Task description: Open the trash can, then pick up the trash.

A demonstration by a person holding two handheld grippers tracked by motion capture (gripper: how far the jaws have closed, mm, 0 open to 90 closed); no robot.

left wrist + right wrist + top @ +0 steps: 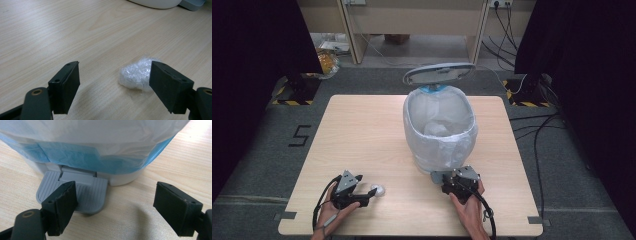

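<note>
Crumpled clear plastic wad (136, 75) lies on my wooden table (362, 130), its longer side across the left gripper (113, 82), whose wide jaws flank it without pressing. My right gripper (115, 202) stands wide too, one jaw on the bin's grey pedal (92, 192).

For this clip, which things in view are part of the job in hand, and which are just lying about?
In the job:
- crumpled clear plastic wad, between the open left hand-held gripper jaws
- white-lined pedal bin, lid up
- grey ribbed pedal, one jaw of the open right hand-held gripper over it

Lying about:
- yellow bag on the floor
- black cables beside the light wooden table
</note>
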